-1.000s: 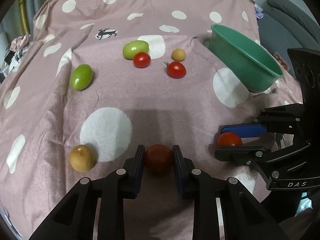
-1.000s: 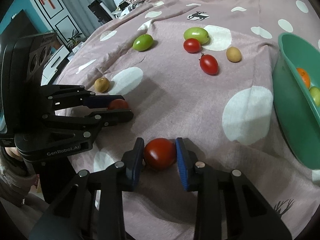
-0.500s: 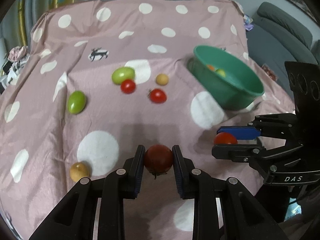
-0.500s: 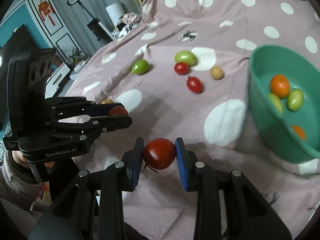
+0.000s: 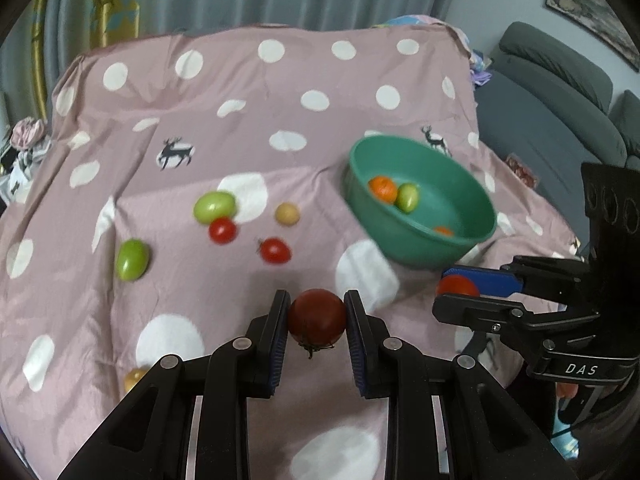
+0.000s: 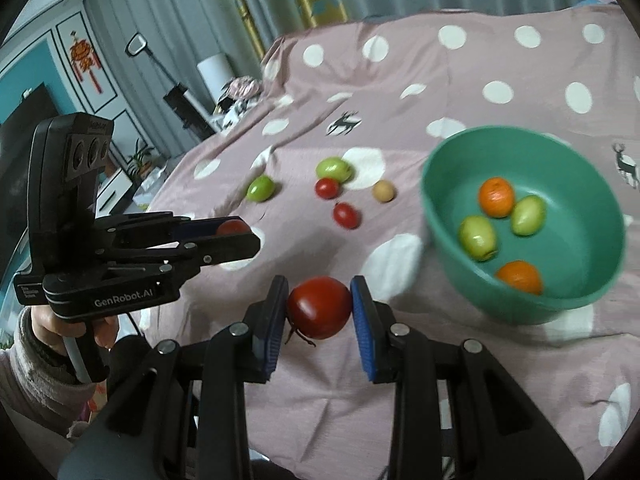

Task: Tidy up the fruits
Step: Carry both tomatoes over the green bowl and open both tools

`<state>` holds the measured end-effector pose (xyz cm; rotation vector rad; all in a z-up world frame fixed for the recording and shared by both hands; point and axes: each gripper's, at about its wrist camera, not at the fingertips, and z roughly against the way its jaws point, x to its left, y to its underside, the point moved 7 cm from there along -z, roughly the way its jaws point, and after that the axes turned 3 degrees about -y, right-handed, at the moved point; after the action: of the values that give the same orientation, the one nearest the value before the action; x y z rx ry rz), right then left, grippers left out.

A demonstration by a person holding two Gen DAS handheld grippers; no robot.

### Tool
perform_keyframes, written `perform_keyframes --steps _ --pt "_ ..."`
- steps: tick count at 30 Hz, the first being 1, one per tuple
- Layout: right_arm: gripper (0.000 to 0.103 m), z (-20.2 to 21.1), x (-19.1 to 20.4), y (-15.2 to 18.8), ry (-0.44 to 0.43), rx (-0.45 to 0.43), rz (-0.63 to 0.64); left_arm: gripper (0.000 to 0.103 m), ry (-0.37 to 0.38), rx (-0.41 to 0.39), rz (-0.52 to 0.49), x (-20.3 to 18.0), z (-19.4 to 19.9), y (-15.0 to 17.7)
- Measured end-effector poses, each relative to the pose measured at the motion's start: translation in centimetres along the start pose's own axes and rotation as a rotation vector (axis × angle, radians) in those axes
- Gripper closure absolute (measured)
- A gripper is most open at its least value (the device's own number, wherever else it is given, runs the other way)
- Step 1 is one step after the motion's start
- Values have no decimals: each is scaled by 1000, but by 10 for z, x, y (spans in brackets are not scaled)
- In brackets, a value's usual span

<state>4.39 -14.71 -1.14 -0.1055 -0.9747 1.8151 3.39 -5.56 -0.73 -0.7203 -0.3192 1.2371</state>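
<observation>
The left claw is gripping a dark red tomato, round and glossy, its dried stem hanging below, above the near part of the pink dotted cloth; the right claw is clenching a brighter red tomato, stem trailing to the left; the green bowl, toward the cloth's right edge, is holding two oranges and two green fruits; loose fruit is lying mid-cloth.
</observation>
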Motion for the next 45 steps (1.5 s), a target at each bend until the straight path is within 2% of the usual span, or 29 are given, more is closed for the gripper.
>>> perform_keyframes --steps 11,19,31,45 --pt "71 41 -56 -15 112 -129 -90 75 22 -30 -76 -37 -19 -42" --pt "71 59 -91 -18 170 -184 -146 75 35 -39 -121 -66 -39 -67" --pt "71 61 -121 -21 207 -192 -178 75 44 3 -187 -101 -80 -84" --pt "70 42 -134 -28 217 -159 -158 75 14 65 -226 -106 -114 -80"
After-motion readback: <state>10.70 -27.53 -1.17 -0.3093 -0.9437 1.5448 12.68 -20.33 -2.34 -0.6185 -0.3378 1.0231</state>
